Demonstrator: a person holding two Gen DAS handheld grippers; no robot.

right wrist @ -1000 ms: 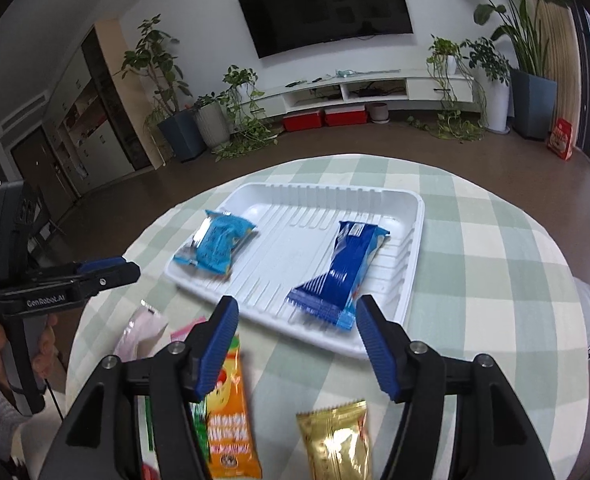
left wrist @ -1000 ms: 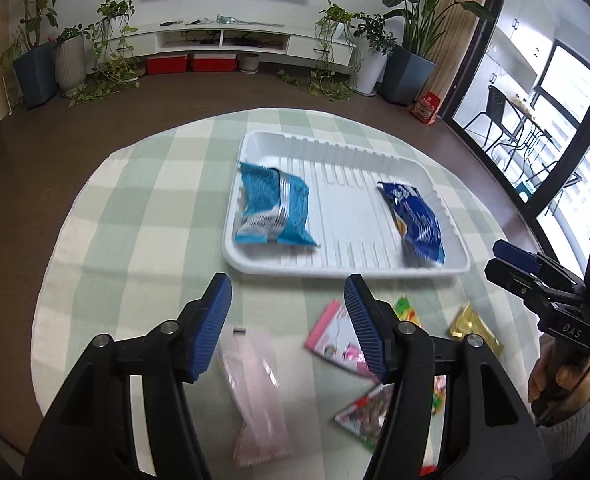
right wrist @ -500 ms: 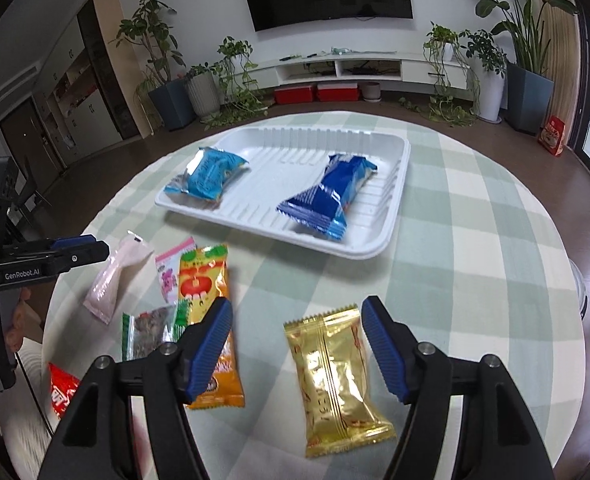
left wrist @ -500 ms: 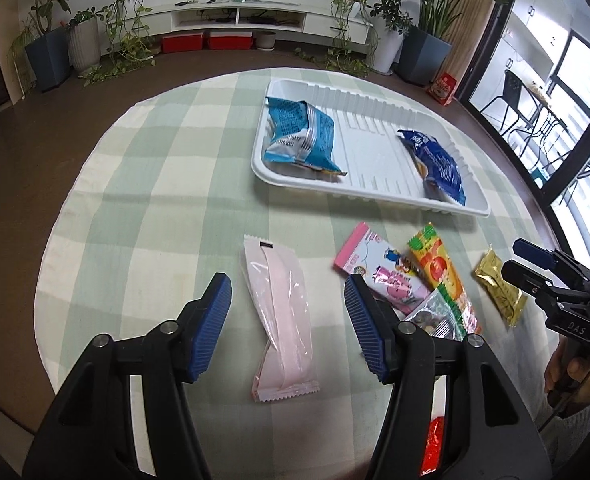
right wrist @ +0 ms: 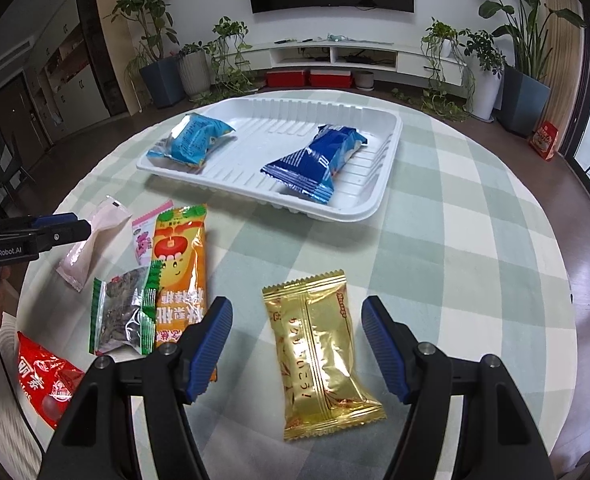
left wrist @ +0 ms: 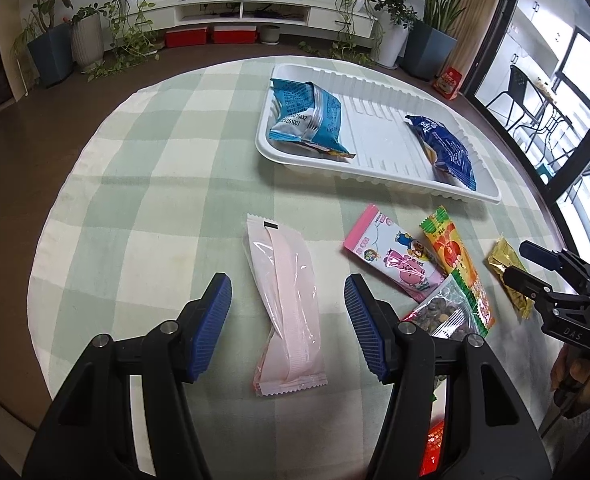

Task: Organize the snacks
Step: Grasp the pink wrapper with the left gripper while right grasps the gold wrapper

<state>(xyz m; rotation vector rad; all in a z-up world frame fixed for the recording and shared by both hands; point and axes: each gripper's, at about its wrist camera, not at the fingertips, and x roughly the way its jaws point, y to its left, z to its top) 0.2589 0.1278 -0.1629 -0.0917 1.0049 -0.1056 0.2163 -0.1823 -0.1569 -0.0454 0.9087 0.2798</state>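
Surface [left wrist: 143, 184]: checked cloth, white tray [left wrist: 379, 178] toward far edge.
Left claw [left wrist: 287, 312]: mine, spread over pink packet [left wrist: 285, 296].
Right claw [right wrist: 297, 336]: spread, gold packet [right wrist: 319, 352] between, untouched.

The left gripper [left wrist: 288, 322] hangs wide apart over a pale pink packet [left wrist: 285, 304] lying on the checked surface [left wrist: 155, 184]. Farther back, a white tray [left wrist: 379, 168] holds two blue snack bags. More snacks lie beside the pink one.

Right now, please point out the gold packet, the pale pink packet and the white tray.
gold packet [right wrist: 321, 350], right wrist view, middle of wrapper.
pale pink packet [left wrist: 287, 300], left wrist view, middle of wrapper.
white tray [right wrist: 379, 196], right wrist view, near rim.
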